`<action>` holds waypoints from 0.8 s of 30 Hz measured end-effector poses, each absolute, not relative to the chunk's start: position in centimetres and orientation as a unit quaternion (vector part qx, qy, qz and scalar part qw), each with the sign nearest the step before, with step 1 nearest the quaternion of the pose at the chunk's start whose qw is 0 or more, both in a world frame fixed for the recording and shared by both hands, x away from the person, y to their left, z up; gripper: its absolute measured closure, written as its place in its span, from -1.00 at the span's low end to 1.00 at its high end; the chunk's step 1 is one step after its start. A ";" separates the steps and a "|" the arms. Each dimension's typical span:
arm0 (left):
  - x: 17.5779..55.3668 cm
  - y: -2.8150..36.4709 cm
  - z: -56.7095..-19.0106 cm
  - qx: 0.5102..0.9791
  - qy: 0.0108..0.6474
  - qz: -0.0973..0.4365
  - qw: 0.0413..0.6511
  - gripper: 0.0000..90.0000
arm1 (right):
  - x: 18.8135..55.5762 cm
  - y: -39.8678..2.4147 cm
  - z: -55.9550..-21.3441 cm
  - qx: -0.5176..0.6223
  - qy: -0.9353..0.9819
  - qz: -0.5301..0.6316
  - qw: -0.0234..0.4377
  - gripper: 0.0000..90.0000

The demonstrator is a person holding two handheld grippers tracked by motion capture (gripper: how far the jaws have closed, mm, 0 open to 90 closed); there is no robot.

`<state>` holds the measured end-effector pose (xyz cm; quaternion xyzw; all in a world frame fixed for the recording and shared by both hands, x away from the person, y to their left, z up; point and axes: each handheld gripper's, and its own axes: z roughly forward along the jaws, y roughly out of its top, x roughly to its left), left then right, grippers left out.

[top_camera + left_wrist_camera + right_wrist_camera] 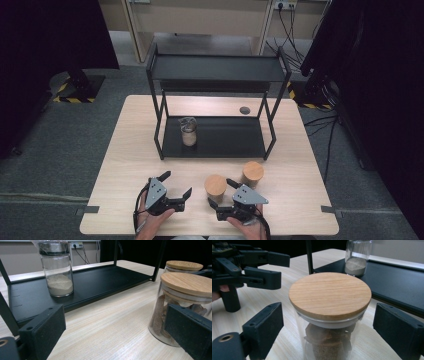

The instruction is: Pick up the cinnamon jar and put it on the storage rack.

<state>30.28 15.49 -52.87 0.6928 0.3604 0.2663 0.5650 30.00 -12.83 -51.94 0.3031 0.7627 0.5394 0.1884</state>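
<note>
The right claw (327, 340) stands open around the jar (329, 315), its jaws not yet touching the glass and gripping nothing. Closing off-centre could tip the jar or knock the second jar (252, 173) just beyond. The left claw (176, 187) hangs open and empty.
</note>
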 end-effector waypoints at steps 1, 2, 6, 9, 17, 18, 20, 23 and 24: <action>30.3 15.5 -52.9 0.693 0.361 0.266 0.565 -0.93 | 30.1 -12.8 -52.0 0.305 0.762 0.539 0.187 -0.76; 30.3 15.5 -52.9 0.693 0.361 0.266 0.565 -0.93 | 30.1 -12.7 -52.0 0.305 0.763 0.539 0.188 -0.76; 30.3 15.5 -52.9 0.693 0.361 0.265 0.565 -0.93 | 30.4 -12.6 -52.0 0.307 0.764 0.535 0.189 -0.73; 30.3 15.5 -52.9 0.693 0.360 0.266 0.565 -0.93 | 30.5 -12.3 -52.1 0.306 0.768 0.531 0.187 -0.71; 30.3 15.5 -52.9 0.693 0.360 0.265 0.565 -0.93 | 31.0 -12.1 -52.2 0.314 0.774 0.519 0.178 -0.59; 30.3 15.5 -52.9 0.693 0.360 0.265 0.565 -0.93 | 31.0 -12.0 -52.2 0.315 0.775 0.518 0.177 -0.57; 30.3 15.5 -52.9 0.694 0.360 0.265 0.565 -0.93 | 31.1 -11.9 -52.3 0.317 0.776 0.516 0.175 -0.50; 30.3 15.5 -52.9 0.693 0.360 0.265 0.565 -0.93 | 31.1 -11.9 -52.3 0.318 0.777 0.517 0.170 -0.44; 30.3 15.5 -52.9 0.693 0.360 0.265 0.565 -0.93 | 31.1 -11.9 -52.3 0.318 0.777 0.517 0.170 -0.44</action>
